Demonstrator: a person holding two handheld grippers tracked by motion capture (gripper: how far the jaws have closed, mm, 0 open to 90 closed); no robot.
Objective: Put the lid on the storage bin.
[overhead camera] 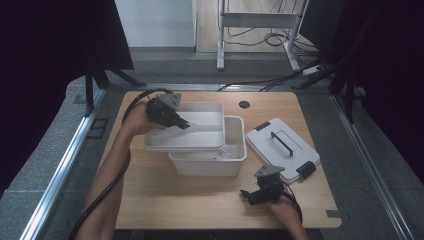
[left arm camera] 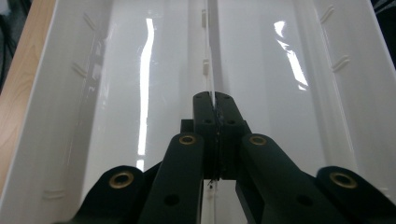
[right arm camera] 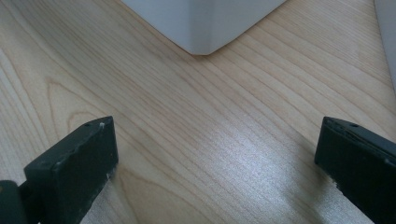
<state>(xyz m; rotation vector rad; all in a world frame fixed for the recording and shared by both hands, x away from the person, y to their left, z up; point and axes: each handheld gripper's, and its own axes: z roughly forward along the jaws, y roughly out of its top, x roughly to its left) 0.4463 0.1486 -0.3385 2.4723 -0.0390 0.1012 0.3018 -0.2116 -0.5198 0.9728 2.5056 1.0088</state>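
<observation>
wooden tabletop (overhead camera: pixel 165 200): left gripper (overhead camera: pixel 181 121) clamped on inner tray (overhead camera: pixel 200 131), lifted partly off white box (overhead camera: pixel 235 162); lid (overhead camera: pixel 282 147) already off; right gripper (overhead camera: pixel 250 196) spread apart, idle; tray not yet set down.

Lab or recording studio indicated. Small wooden worktop (overhead camera: pixel 200 200) set alone on grey carpeted floor (overhead camera: pixel 45 150), well beyond left claw (overhead camera: pixel 182 123). Black curtains (overhead camera: pixel 50 40) hung far to both sides of claws. Metal floor rails (overhead camera: pixel 60 170) laid outside worktop edges. Metal stand legs (overhead camera: pixel 220 35) and loose cables (overhead camera: pixel 270 37) seen on floor beyond far worktop edge, well behind left claw. Cable grommet hole (overhead camera: pixel 244 104) cut in worktop, beyond right claw (overhead camera: pixel 246 195). Cabled handheld claws used by person, camera-rigged setup suggested.
</observation>
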